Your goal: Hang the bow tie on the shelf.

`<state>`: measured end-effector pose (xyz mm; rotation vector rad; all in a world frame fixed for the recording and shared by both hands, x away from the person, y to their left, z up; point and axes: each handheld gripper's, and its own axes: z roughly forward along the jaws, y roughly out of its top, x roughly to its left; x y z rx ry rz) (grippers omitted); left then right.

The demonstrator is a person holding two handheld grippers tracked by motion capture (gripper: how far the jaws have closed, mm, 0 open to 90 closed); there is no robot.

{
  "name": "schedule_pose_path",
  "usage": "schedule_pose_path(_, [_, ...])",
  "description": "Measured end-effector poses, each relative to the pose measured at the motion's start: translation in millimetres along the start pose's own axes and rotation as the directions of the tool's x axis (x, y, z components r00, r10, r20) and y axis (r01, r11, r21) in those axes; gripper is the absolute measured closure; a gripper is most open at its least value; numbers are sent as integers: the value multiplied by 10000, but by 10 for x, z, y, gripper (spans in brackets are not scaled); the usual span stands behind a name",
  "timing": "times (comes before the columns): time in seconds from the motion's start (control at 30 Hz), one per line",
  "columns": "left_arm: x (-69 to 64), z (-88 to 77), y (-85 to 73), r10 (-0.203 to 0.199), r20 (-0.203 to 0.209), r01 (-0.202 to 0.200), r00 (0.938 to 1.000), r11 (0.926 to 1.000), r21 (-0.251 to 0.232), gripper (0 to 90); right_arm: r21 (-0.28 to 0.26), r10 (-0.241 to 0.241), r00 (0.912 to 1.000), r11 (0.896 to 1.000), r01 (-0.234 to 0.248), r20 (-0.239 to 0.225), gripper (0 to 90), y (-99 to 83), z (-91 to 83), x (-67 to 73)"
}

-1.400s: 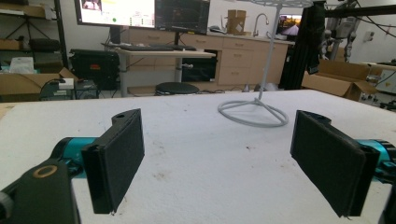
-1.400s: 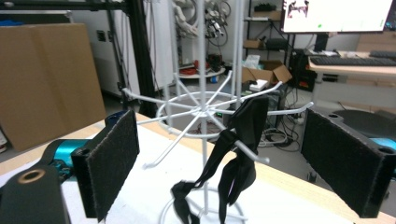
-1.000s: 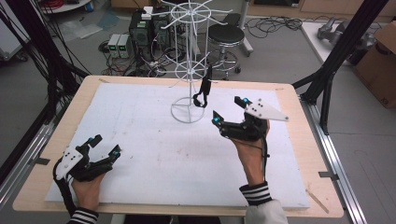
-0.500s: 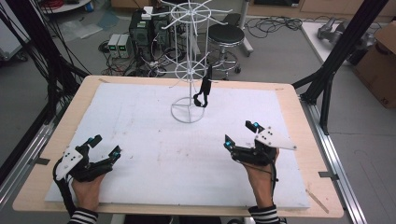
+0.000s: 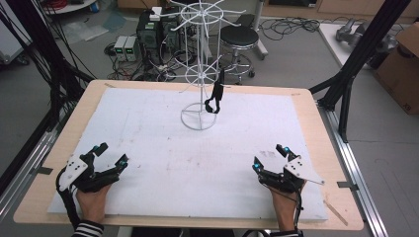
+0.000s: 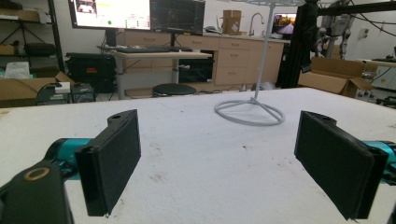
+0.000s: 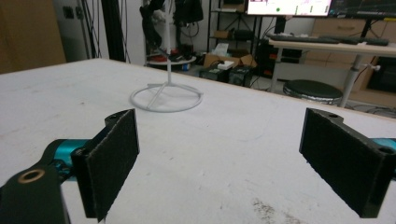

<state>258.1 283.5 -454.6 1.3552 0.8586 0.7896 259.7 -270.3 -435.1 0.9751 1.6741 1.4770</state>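
A white wire rack (image 5: 200, 59) stands at the far middle of the white table mat (image 5: 163, 148), and a small black item (image 5: 215, 98) hangs from one of its lower arms. My left gripper (image 5: 112, 154) rests open at the near left corner, nothing between its jaws. At the near right, my right gripper (image 5: 269, 156) also rests open and empty. The rack's ring base (image 6: 250, 112) lies ahead in the left gripper view, between the black pads (image 6: 114, 158). In the right gripper view the ring base (image 7: 166, 99) lies ahead to the left.
The wooden table edge (image 5: 316, 123) frames the mat. Black frame posts (image 5: 356, 64) rise at the right and left. A round stool (image 5: 238, 37), electronics boxes (image 5: 129, 47) and cables sit on the floor behind the table. A cardboard box (image 5: 402, 64) stands at far right.
My right gripper has pulled back from near the rack to the table's near right edge and come to rest there. The left gripper has stayed put.
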Motion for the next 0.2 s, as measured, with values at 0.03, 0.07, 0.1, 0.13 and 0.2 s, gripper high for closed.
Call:
schedule_pose_path(0.03, [-1,1,0,0,-9,0,10000,10000,3,150,-99,-52,10000,9999,53,65,110,-20,-2,-17])
schedule_pose_path(0.07, [0,0,1,7,-4,-7,10000,10000,11,150,-95,-54,9999,9999,56,138,110,-43,-4,-29])
schedule_pose_path(0.1, [0,0,0,-10,2,10,10000,10000,-8,150,-35,-26,9998,10000,26,182,110,-71,-5,-37])
schedule_pose_path(0.13, [2,-1,0,-18,11,18,10000,10000,-18,150,59,-49,9996,10000,47,271,110,-105,-2,-51])
schedule_pose_path(0.2, [4,-2,-1,-74,-4,74,10000,10000,-31,150,192,-5,9994,9998,-2,342,110,-146,2,-63])
